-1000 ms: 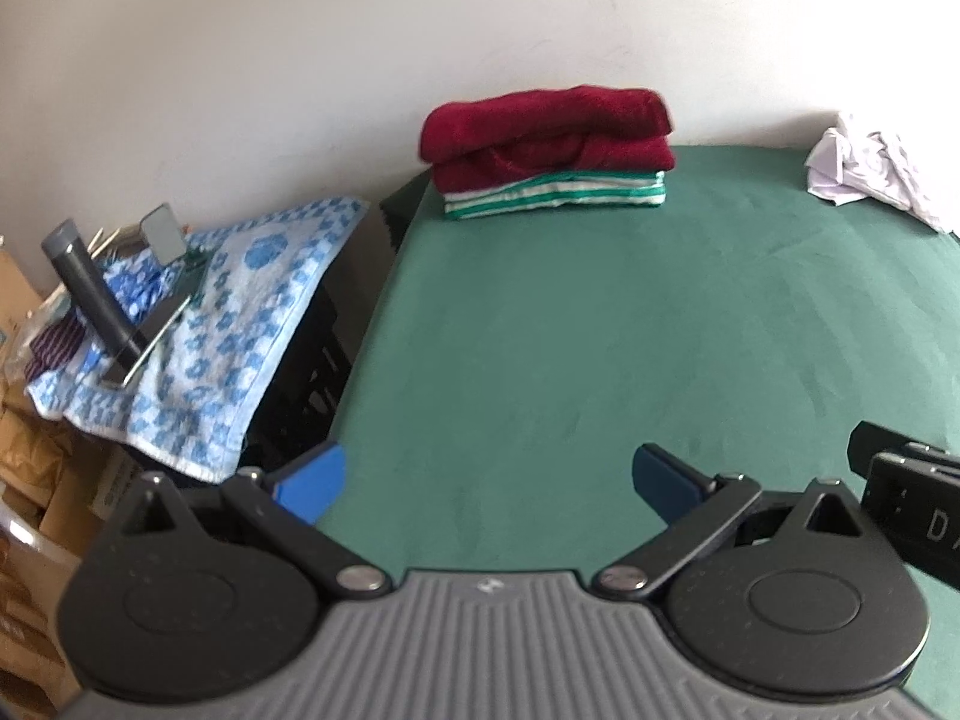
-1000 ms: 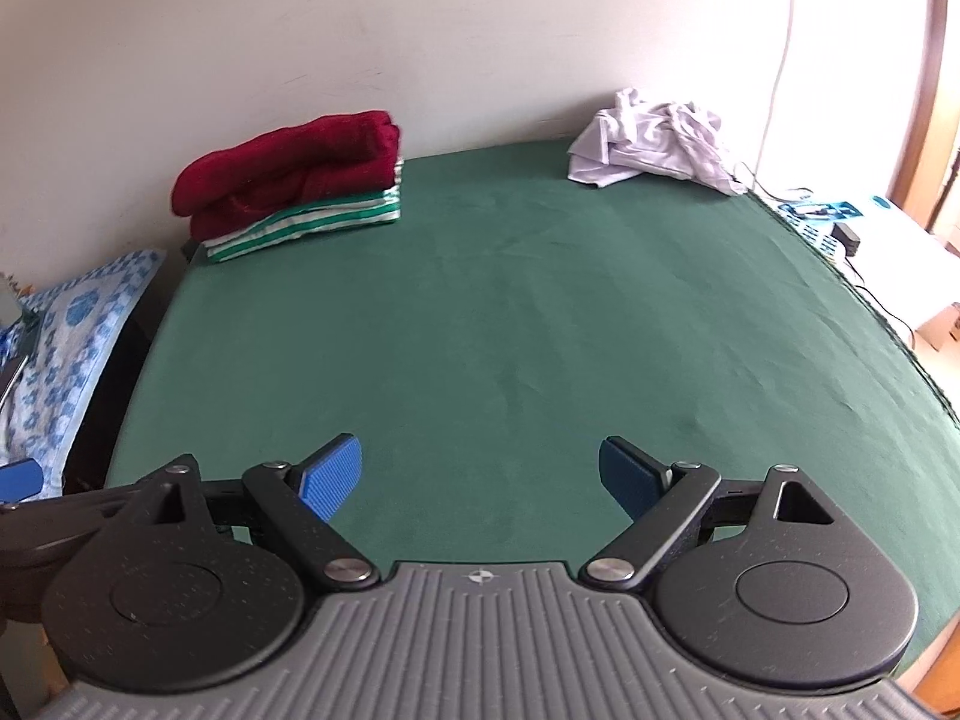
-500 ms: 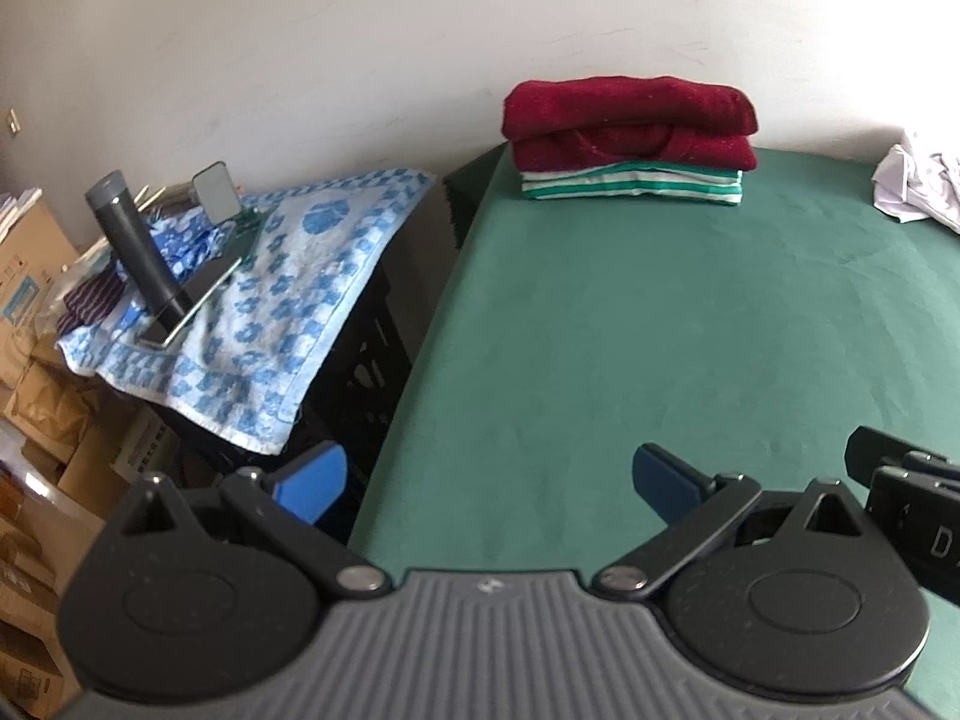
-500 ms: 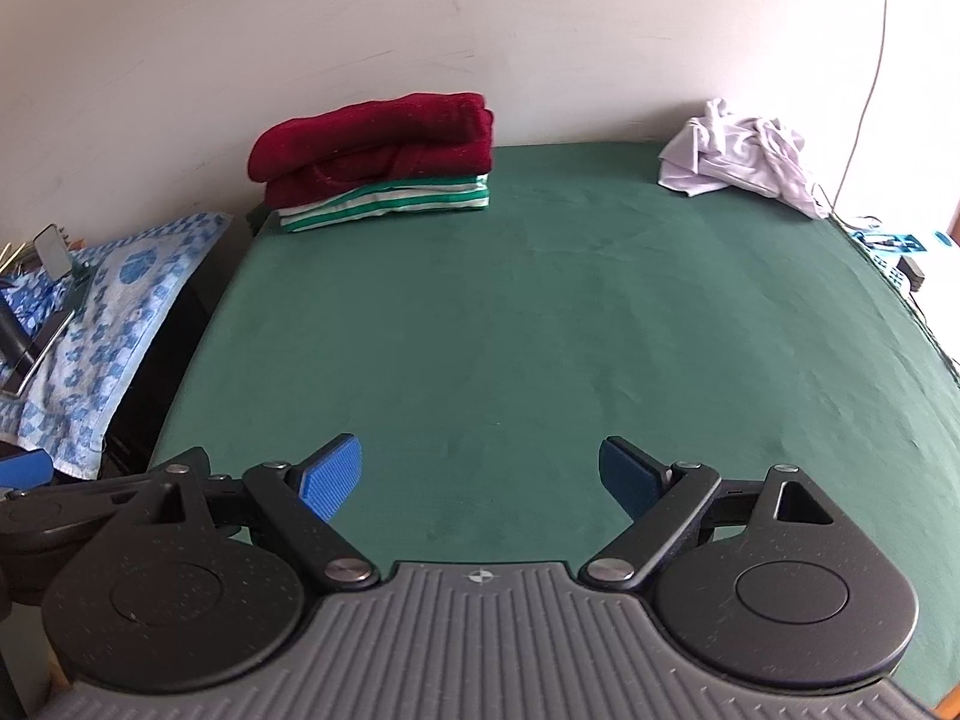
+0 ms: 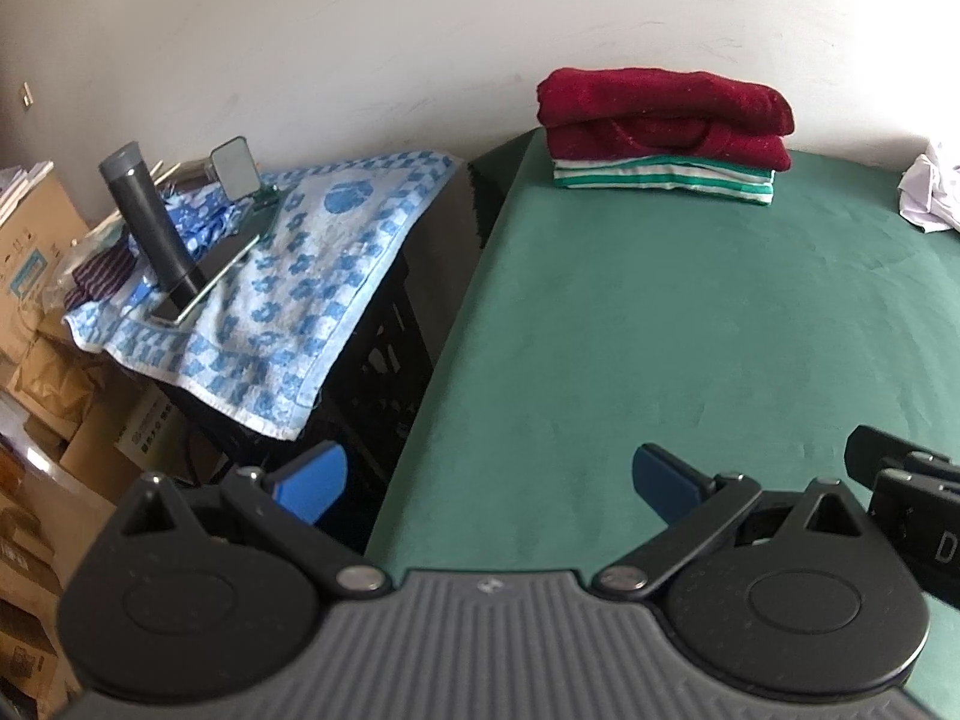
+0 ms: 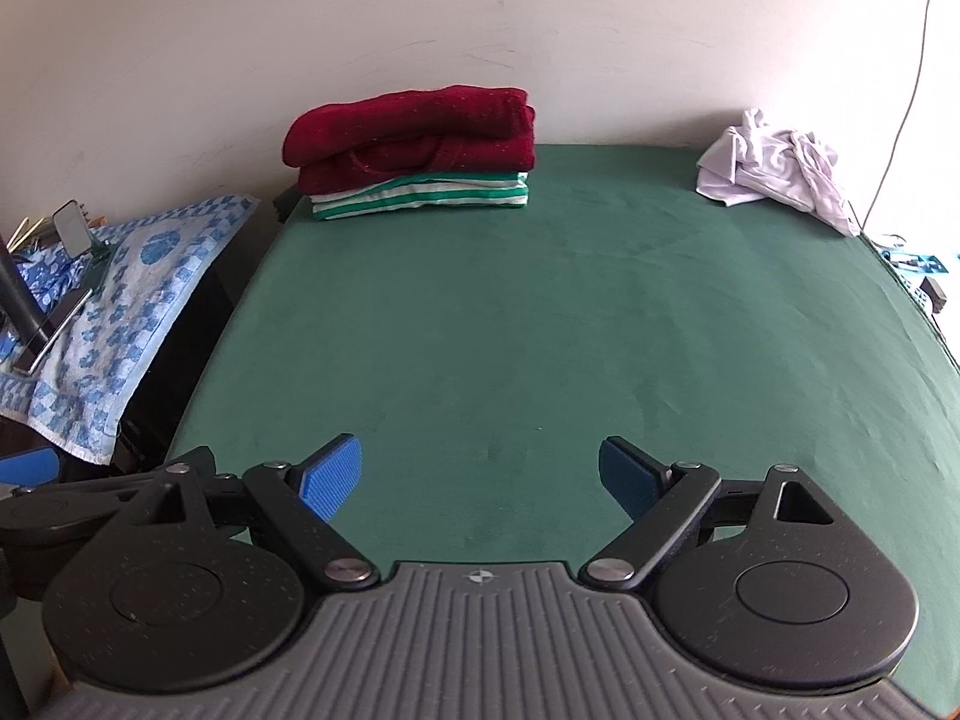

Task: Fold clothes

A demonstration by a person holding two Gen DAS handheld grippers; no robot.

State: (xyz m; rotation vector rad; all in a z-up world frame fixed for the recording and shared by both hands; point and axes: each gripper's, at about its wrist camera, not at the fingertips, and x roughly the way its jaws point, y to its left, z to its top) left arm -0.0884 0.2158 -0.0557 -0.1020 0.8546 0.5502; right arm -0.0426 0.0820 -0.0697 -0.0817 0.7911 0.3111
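Left wrist view: the left gripper hangs above the left edge of the green cloth-covered bench, its jaws spread wide with nothing between the blue pads. At the far edge of the bench, against the white wall, sits a folded dark red knitted garment stacked on a folded green-and-white striped garment. A crumpled white garment lies at the far right, partly cut off by the frame. Left of the bench, a blue-and-white patterned towel drapes over a dark stand; a grey cylinder leans on it beside a small mirror. Brown cardboard boxes are piled further left.

Right wrist view: the right gripper is held over the near middle of the bench, jaws wide apart and holding nothing. The red garment and the striped one sit at the far left; the crumpled white garment lies unfolded in the far right corner, well apart from both grippers.
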